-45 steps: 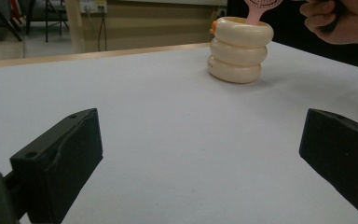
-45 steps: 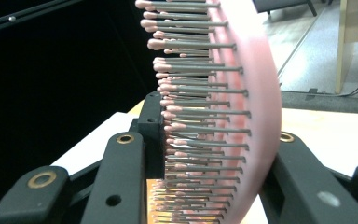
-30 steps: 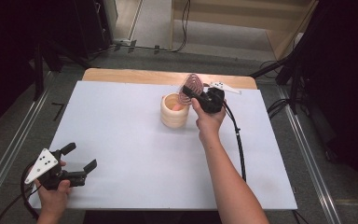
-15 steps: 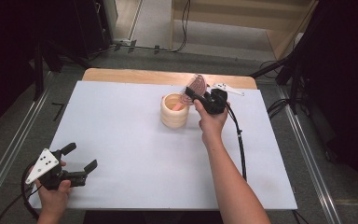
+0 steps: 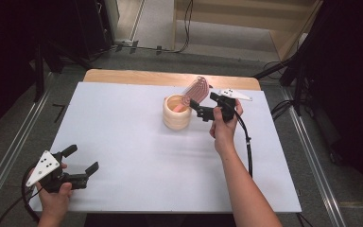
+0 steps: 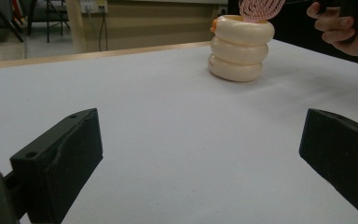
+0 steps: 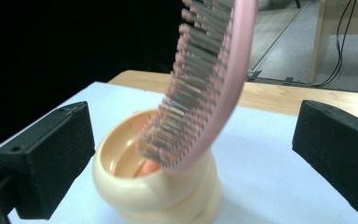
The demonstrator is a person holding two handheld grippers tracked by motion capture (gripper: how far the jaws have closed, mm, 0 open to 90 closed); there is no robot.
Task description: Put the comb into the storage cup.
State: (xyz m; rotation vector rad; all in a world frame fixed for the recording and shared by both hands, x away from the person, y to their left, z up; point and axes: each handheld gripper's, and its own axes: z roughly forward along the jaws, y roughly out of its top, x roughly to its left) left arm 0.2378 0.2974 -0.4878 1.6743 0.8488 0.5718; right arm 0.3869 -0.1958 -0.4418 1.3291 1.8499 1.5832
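The pink bristled hairbrush stands handle-down in the cream ribbed ring-stacked holder at the far middle of the white table, its head tilted toward the right gripper. Nearest, at the table's front left corner, the left gripper rests in a hand with jaws spread wide, gripping nothing; farther off, the right gripper sits just beside the holder, jaws apart on either side of the brush head, not touching it.
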